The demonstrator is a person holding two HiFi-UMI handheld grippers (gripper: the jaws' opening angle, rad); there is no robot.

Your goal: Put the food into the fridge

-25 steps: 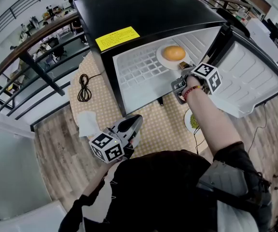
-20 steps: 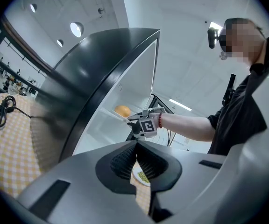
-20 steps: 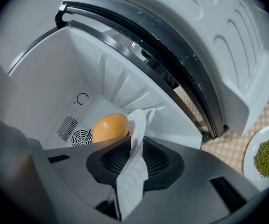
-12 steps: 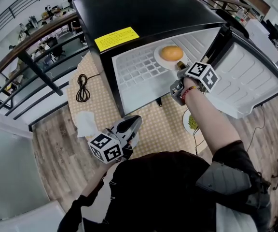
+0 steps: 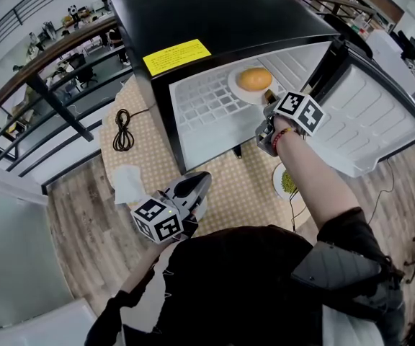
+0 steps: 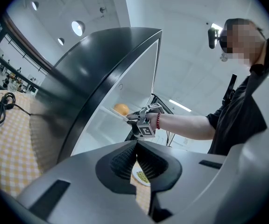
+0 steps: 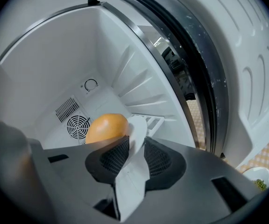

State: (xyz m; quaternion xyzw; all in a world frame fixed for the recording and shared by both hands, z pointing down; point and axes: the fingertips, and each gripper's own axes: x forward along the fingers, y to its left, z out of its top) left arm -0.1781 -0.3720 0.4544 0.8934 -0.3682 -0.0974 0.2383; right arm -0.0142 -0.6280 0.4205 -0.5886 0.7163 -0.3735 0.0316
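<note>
My right gripper (image 7: 136, 149) is letting go: its jaws are opening, and the thin white rim of the plate (image 7: 138, 125) stands between the ribbed black pads without being pinched; just ahead of the tips, on the left pad's side, sits the round orange food (image 7: 106, 128), smooth and matte, resting on that plate inside the fridge (image 5: 222, 20); my left gripper (image 6: 136, 146) is clenched on nothing, its two ribbed pads meeting at the tips, hanging low and well apart from the fridge; the right gripper view gives me the interior that the other views hide: moulded white plastic walls, a round fan grille (image 7: 77, 125) beyond the food, a slotted vent above it, ribbed ledges to the right of the jaws, and the dark seal of the open door (image 5: 369, 121) further right; the head view alone shows the glossy black cabinet top with its yellow label (image 5: 176, 56), the white grid-patterned shelf (image 5: 204, 110) to the left of the right gripper, and the plate lying on it just in front of the tips; behind and below that gripper, on the checked cloth (image 5: 243, 186), lies a second plate (image 5: 285, 182) with something green on it, which the left gripper view catches just beyond its closed tips; far to the left gripper's outer side lie a coiled black cable (image 5: 125, 130) and a white paper (image 5: 127, 184).
</note>
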